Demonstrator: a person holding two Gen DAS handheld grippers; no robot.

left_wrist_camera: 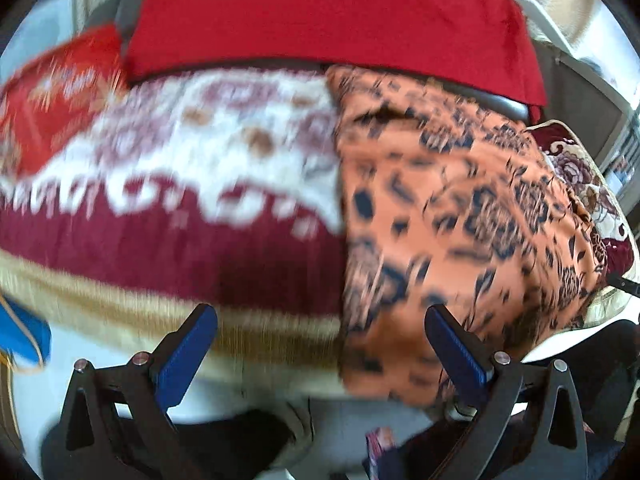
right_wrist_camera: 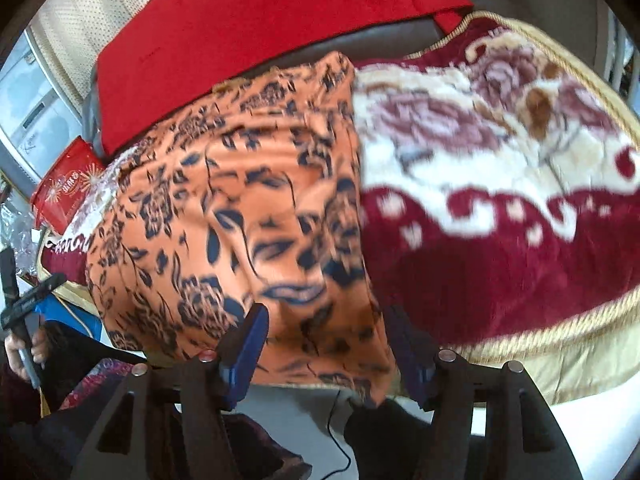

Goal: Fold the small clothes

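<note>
Hovering both grippers over the orange floral cloth (left_wrist_camera: 460, 208), which lies folded on the maroon-and-cream blanket (left_wrist_camera: 168, 168), so I read this as between folds: one fold looks done, next grasp not yet made.

Left gripper (left_wrist_camera: 320, 344): jaws spread wide, nothing between them. Its blue fingers (left_wrist_camera: 184, 356) sit over the blanket's gold-trimmed near edge and the cloth's near-left edge, and I cannot confirm they touch either.

Right gripper (right_wrist_camera: 324, 352): jaws parted, and the cloth's near hem (right_wrist_camera: 320, 368) lies in the gap. Pads do not look pressed on the fabric; motion blur stops me ruling out a light brush.

Relative to the cloth:
- red fabric (right_wrist_camera: 240, 40) behind it, draped over a grey seat back
- blanket under it, running out on both sides
- red printed packet (right_wrist_camera: 64, 184) beyond its far-left corner
- person's hand (right_wrist_camera: 24, 352) at its near-left in the right wrist view, on the other gripper's handle

Judgement: the cloth now reads as a rough rectangle, still too large for a finished fold. Next move calls for pinching two corners of one edge, one per gripper, and carrying that edge across to the opposite one. Both views are smeared, so I'd settle before closing. Risk: pinching the blanket pile along with the thin cloth.
</note>
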